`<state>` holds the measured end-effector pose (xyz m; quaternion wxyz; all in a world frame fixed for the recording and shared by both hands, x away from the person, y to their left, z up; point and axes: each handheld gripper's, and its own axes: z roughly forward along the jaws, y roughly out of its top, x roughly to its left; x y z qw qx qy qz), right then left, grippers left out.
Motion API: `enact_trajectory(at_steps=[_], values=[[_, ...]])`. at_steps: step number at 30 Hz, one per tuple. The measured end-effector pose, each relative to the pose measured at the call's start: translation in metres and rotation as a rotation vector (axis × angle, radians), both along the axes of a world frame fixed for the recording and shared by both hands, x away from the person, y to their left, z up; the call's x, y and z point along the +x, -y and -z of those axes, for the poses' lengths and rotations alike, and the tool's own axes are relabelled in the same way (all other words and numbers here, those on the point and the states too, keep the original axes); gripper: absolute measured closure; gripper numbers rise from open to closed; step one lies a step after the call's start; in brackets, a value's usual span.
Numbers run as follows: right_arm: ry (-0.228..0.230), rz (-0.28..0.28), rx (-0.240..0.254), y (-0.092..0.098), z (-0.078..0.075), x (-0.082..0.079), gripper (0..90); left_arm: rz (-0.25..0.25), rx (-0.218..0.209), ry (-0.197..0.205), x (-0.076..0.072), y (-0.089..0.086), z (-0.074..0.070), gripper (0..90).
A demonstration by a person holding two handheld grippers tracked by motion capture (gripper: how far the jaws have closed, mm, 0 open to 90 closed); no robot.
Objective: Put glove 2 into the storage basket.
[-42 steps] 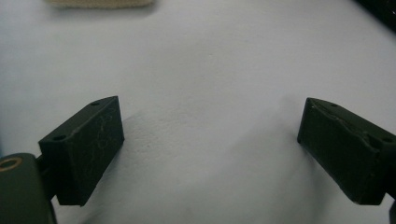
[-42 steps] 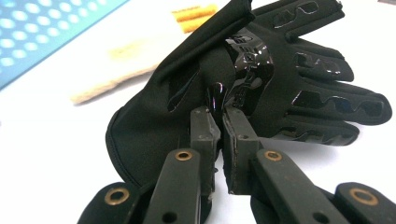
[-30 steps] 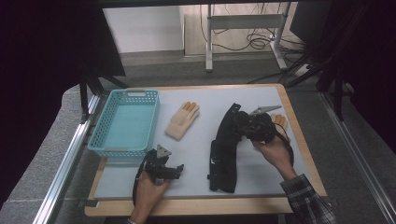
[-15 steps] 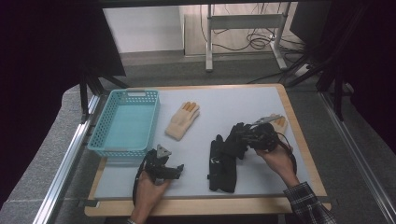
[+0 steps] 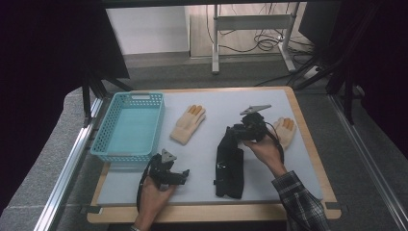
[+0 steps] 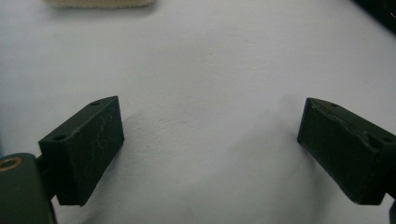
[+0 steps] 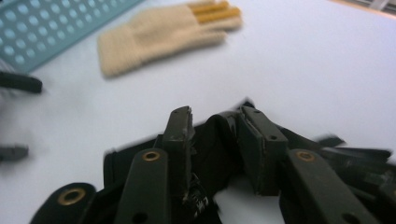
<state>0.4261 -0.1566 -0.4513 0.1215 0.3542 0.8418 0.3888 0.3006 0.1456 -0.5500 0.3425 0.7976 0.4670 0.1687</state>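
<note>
High view, long black fabric piece (image 5: 229, 166), crumpled, flat on table (image 5: 202, 144)

The table (image 5: 298, 159) bears a basket (image 5: 126, 153), two gloves (image 5: 187, 124) and black fabric (image 5: 229, 166).

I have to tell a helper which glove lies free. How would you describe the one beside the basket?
Start at the blue basket on the left of the white mat. Just to its right lies a cream knit glove, palm flat, fingertips orange and pointing away. Unlike the other cream glove, it lies away from the hand with the tongs and the black strap.
</note>
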Motion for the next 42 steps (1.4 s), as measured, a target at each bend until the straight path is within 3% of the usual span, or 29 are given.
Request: enact_trajectory(at_steps=[3,7,18,26,29,30,32,34,35,36,37,38,42], values=[[-0.002,-0.019,0.016,-0.019,0.002,0.009,52.9,0.0,0.0,0.0,0.0,0.0,0.0,7.3],[0.019,-0.032,-0.009,-0.035,0.005,0.015,47.4,0.001,0.0,0.0,0.0,0.0,0.0,7.3],[-0.006,0.039,-0.019,-0.009,0.034,0.034,39.2,0.0,0.0,0.0,0.0,0.0,0.0,7.2],[-0.004,0.082,-0.08,-0.024,0.061,0.043,30.1,0.0,0.0,0.0,0.0,0.0,0.0,7.2],[0.009,0.108,-0.116,-0.026,0.069,0.047,26.3,-0.001,-0.001,0.001,0.0,0.0,0.0,7.3],[0.033,0.113,-0.127,-0.027,0.072,0.047,26.6,-0.001,0.0,0.001,0.0,0.0,0.0,7.3],[0.041,0.118,-0.132,-0.028,0.073,0.047,29.9,0.003,0.005,-0.001,0.0,0.0,0.0,7.3],[0.035,0.12,-0.137,-0.03,0.072,0.044,42.4,0.003,0.005,0.0,0.0,0.0,0.0,7.3],[0.035,0.12,-0.137,-0.03,0.072,0.044,42.4,0.003,0.005,0.0,0.0,0.0,0.0,7.3],[0.038,0.122,-0.139,-0.03,0.071,0.041,58.3,0.003,0.005,0.0,0.0,0.0,0.0,7.3],[0.0,0.113,-0.099,-0.029,0.072,0.04,66.6,0.002,0.005,0.0,0.0,0.0,0.0,7.3],[0.001,0.112,-0.085,-0.027,0.073,0.04,72.1,0.002,0.005,0.0,0.0,0.0,0.0,7.3],[-0.003,0.118,-0.079,-0.024,0.071,0.04,82.5,0.003,0.005,0.0,0.0,0.0,0.0,7.3]])
